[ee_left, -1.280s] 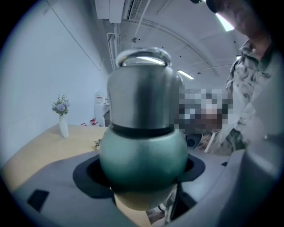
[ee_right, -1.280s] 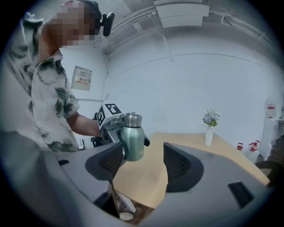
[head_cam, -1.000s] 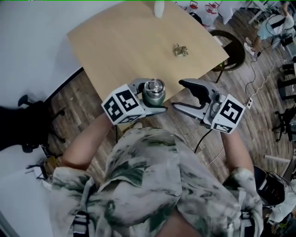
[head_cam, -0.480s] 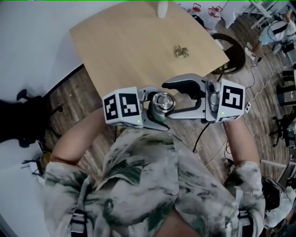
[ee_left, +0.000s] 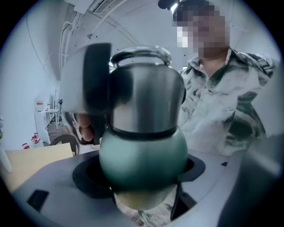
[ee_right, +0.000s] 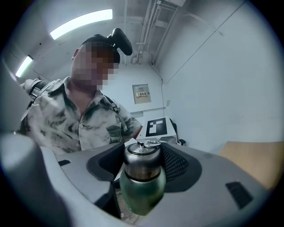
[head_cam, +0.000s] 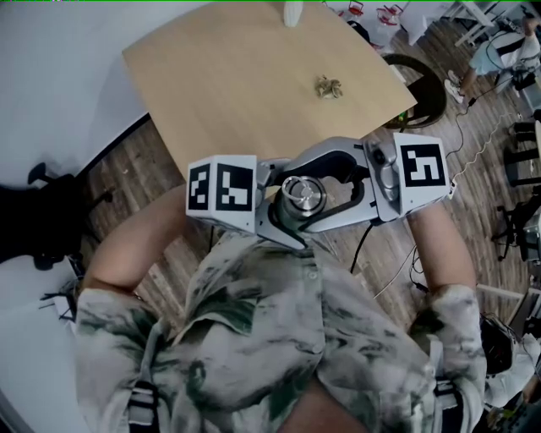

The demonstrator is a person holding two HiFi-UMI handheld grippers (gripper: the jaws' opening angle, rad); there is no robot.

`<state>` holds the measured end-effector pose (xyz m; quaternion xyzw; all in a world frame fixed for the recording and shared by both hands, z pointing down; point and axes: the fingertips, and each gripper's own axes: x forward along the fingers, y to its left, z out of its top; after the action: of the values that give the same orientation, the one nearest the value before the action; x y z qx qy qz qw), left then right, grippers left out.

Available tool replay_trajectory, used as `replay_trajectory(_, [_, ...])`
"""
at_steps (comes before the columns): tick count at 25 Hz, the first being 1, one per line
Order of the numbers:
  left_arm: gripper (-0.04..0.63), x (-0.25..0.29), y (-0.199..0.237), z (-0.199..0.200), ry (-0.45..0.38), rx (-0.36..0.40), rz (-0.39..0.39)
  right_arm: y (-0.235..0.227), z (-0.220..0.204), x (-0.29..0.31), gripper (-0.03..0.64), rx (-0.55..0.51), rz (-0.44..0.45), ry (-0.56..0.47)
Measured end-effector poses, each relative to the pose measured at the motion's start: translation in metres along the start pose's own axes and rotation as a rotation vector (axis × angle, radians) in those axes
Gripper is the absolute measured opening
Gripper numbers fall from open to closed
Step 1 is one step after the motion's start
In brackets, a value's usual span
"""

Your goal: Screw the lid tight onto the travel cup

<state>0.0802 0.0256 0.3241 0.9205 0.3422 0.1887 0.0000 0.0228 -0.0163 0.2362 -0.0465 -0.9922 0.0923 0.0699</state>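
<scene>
A wooden table point(head_cam: 254, 76) stood on plank flooring point(head_cam: 161, 169). A white wall point(head_cam: 59, 68) ran left of it, a dark chair point(head_cam: 427, 93) right.

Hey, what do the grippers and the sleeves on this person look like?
The left gripper and right gripper are light grey with curved fingers lined in black; each carries a white cube with black square markers. The shirt is short-sleeved, with a green-and-white mottled print.

A clump point(head_cam: 328, 87) on the table point(head_cam: 228, 76) is too small to identify; a white object point(head_cam: 292, 12) is cropped.
</scene>
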Motion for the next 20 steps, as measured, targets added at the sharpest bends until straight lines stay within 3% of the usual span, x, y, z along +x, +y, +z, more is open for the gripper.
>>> replay_trajectory(7, [0.39, -0.043, 0.012, -0.036, 0.023, -0.052, 0.104, -0.044, -0.007, 0.033, 0.278, 0.001, -0.151, 0.01])
replay_trajectory(13, [0.39, -0.027, 0.047, -0.052, 0.089, -0.126, 0.297, -0.055, -0.03, 0.007, 0.278, -0.027, -0.371, 0.03])
replay_trajectory(20, [0.39, -0.045, 0.078, -0.08, 0.144, -0.189, 0.509, -0.088, -0.045, 0.008, 0.278, 0.0, -0.585, 0.035])
